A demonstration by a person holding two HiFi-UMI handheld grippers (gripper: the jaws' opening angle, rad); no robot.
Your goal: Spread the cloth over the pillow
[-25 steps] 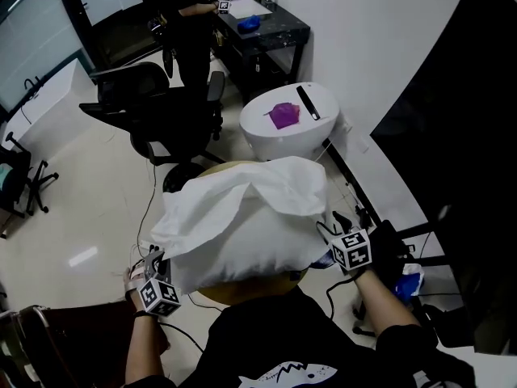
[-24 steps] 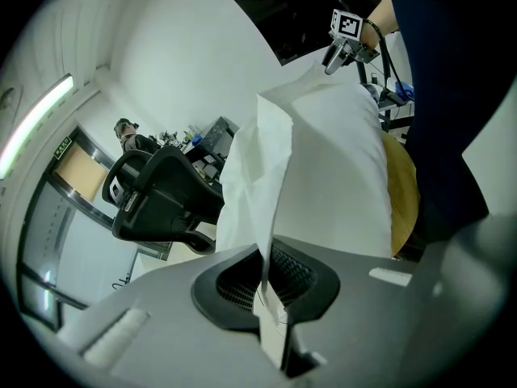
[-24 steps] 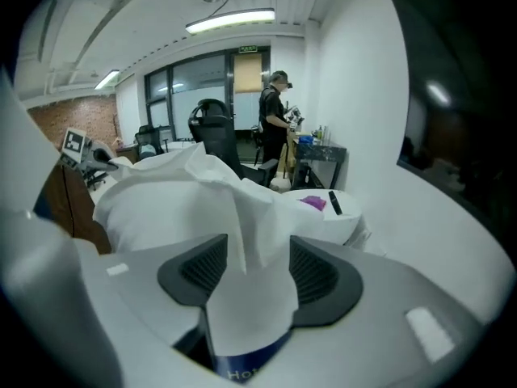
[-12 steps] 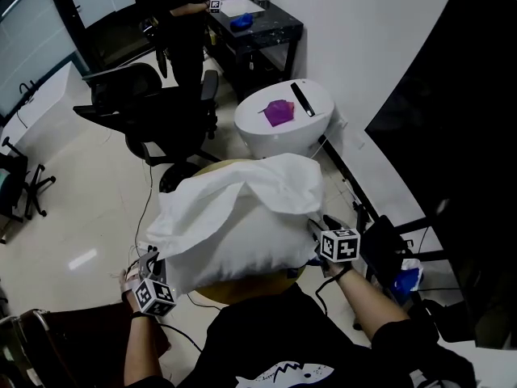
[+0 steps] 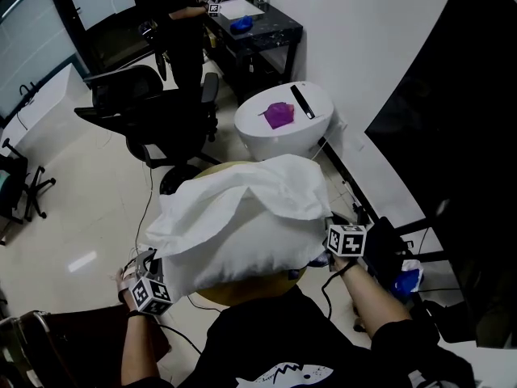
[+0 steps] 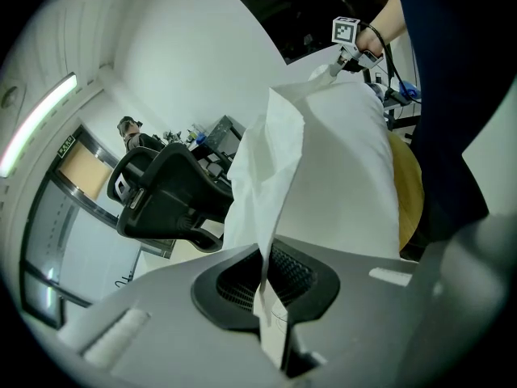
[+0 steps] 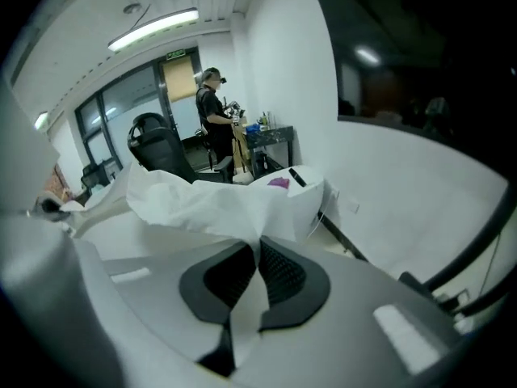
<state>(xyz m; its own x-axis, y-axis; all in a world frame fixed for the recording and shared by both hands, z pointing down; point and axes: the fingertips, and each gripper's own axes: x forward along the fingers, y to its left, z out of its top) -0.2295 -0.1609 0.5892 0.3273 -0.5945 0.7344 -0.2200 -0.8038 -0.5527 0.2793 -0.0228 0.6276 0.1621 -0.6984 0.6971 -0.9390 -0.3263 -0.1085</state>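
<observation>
A white cloth [image 5: 242, 192] lies rumpled over a white pillow [image 5: 242, 253], which rests on a round yellow top [image 5: 246, 291]. My left gripper [image 5: 148, 263] is at the pillow's near-left corner, shut on the cloth's edge [image 6: 266, 241]; the cloth rises from its jaws. My right gripper [image 5: 327, 233] is at the pillow's right side. Its jaws have just been closing and are now shut on a fold of the cloth [image 7: 242, 217]. In the left gripper view the right gripper [image 6: 346, 45] shows beyond the pillow [image 6: 347, 160].
A black office chair [image 5: 153, 111] stands beyond the pillow on the left. A white round table [image 5: 287, 132] holds a purple thing [image 5: 279, 113] and a black bar. Farther back are a black desk [image 5: 266, 35] and a standing person [image 5: 182, 23]. Cables run along the wall on the right.
My right gripper has shifted a little at the pillow's right side and rolled, and the cloth's right edge is now in its jaws. The left gripper and the cloth's lie are unchanged.
</observation>
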